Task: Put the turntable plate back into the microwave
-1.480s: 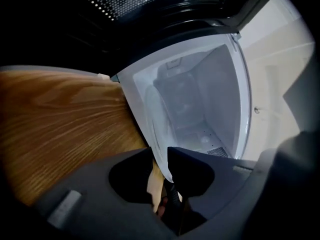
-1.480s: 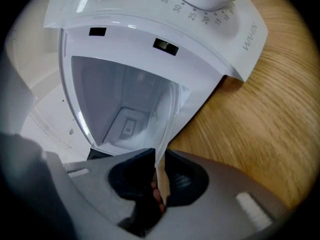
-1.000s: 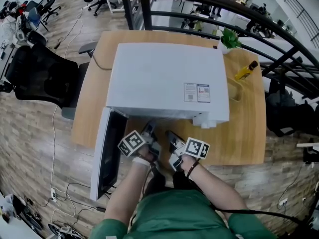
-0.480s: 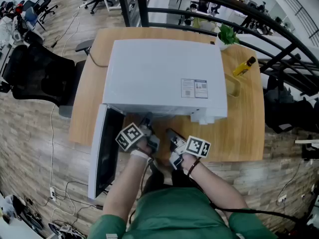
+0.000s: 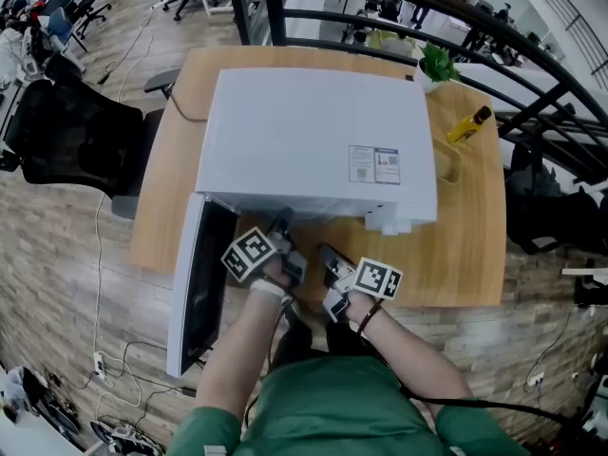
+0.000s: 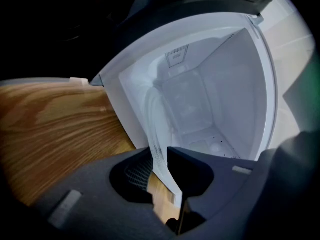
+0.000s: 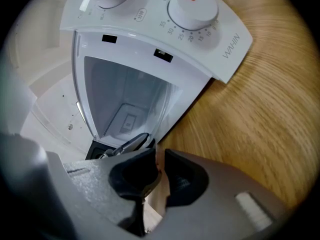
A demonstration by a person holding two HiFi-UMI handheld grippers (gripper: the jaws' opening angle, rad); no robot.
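The white microwave (image 5: 313, 141) stands on a wooden table (image 5: 465, 255) with its door (image 5: 199, 293) swung open to the left. Both grippers hold the clear glass turntable plate by its near rim, right in front of the opening. In the left gripper view the plate (image 6: 156, 124) runs edge-on from my left gripper (image 6: 161, 156) into the white cavity (image 6: 210, 99). My right gripper (image 7: 159, 164) is shut on the plate's rim (image 7: 154, 198), just below the control panel. In the head view the left gripper (image 5: 283, 231) and right gripper (image 5: 328, 255) sit side by side, and the glass hardly shows.
The panel's two knobs (image 7: 192, 6) are at the microwave's right front. A yellow bottle (image 5: 469, 127), a glass jar (image 5: 446, 164) and a small plant (image 5: 438, 67) stand at the table's right. A black office chair (image 5: 76, 145) is left of the table, and a dark railing (image 5: 532, 55) runs behind.
Both grippers have stayed at the microwave's opening with the plate between them. Only the head camera has shifted a little.
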